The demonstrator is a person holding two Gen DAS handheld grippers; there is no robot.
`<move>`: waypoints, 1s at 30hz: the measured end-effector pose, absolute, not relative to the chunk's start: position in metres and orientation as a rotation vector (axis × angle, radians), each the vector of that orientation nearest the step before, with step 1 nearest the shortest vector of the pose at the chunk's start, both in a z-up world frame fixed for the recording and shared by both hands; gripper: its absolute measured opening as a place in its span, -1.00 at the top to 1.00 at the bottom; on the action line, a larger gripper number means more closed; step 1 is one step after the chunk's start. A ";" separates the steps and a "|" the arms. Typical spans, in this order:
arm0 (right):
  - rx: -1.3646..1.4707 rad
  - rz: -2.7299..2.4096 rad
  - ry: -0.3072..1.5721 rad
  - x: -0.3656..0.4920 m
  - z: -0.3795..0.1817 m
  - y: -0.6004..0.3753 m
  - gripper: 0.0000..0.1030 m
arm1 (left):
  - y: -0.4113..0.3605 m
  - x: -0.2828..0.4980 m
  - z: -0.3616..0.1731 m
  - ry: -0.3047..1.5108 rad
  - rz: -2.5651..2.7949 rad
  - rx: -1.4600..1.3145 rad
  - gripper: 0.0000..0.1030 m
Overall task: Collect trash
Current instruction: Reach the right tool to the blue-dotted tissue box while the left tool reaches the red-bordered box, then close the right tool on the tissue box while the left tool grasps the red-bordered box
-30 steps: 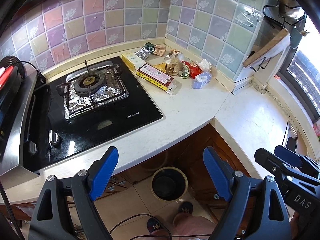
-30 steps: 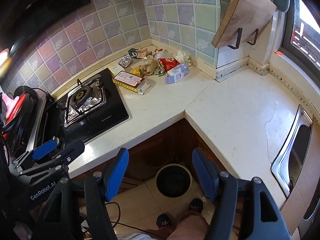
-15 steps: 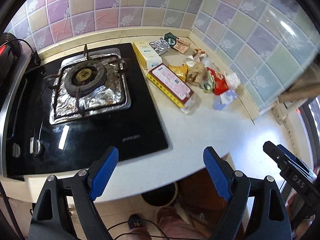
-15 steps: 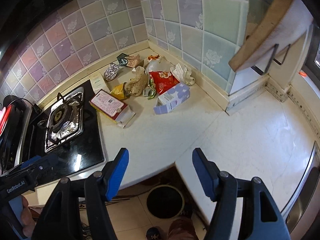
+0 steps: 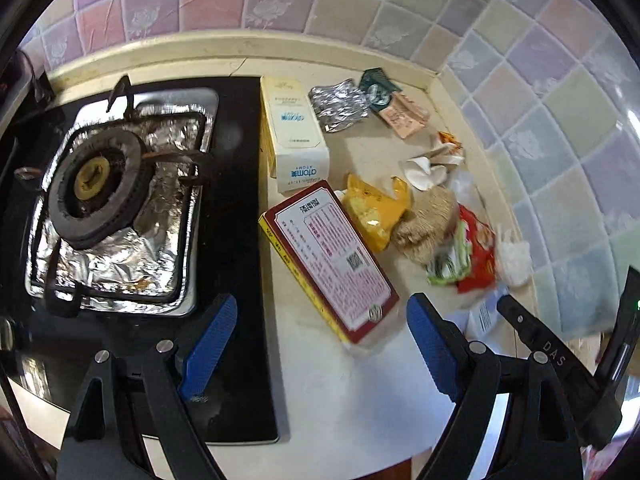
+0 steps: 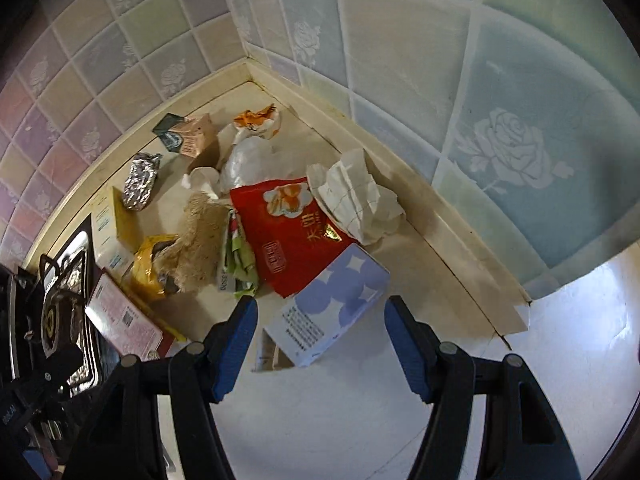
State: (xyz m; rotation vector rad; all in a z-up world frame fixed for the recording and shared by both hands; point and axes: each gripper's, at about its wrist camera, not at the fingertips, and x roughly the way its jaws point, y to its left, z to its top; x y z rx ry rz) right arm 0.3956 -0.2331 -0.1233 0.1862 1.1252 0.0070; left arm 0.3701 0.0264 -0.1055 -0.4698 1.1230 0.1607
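I had both sets of jaws wide and empty. The left gripper [image 5: 322, 344] hung over the flat red-and-yellow printed box [image 5: 328, 258] on the cream desk [image 5: 352, 396], beside a white carton [image 5: 294, 132] reading "atomy". The right gripper [image 6: 320, 344] faced the pale-blue dotted box [image 6: 332, 300].

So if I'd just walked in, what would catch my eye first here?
Probably the heap of trash in the tiled corner of the counter: a red snack bag, crumpled white paper and a blue-and-white carton lying nearest the open right gripper. To the left sits a gas burner ringed with foil, with a long red-edged box beside the stove, just ahead of the open left gripper.
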 end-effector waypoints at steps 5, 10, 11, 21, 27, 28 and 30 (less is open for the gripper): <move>0.254 -0.027 1.181 0.411 -0.140 -0.242 -0.29 | 0.027 0.394 -0.127 1.171 0.217 -0.565 -0.66; 0.264 -0.026 1.247 0.423 -0.156 -0.240 -0.29 | 0.022 0.416 -0.142 1.219 0.289 -0.563 -0.66; 0.270 -0.027 1.256 0.425 -0.158 -0.240 -0.29 | 0.021 0.418 -0.145 1.228 0.303 -0.558 -0.66; 0.260 -0.013 1.257 0.424 -0.167 -0.242 -0.24 | 0.016 0.443 -0.168 1.275 0.406 -0.568 -0.66; 0.225 0.005 1.236 0.418 -0.165 -0.241 0.12 | 0.012 0.448 -0.184 1.310 0.411 -0.566 -0.64; 0.222 0.009 1.235 0.417 -0.165 -0.241 0.18 | 0.012 0.446 -0.186 1.311 0.410 -0.567 -0.61; 0.220 0.016 1.232 0.414 -0.166 -0.242 0.33 | 0.013 0.441 -0.188 1.306 0.399 -0.577 -0.29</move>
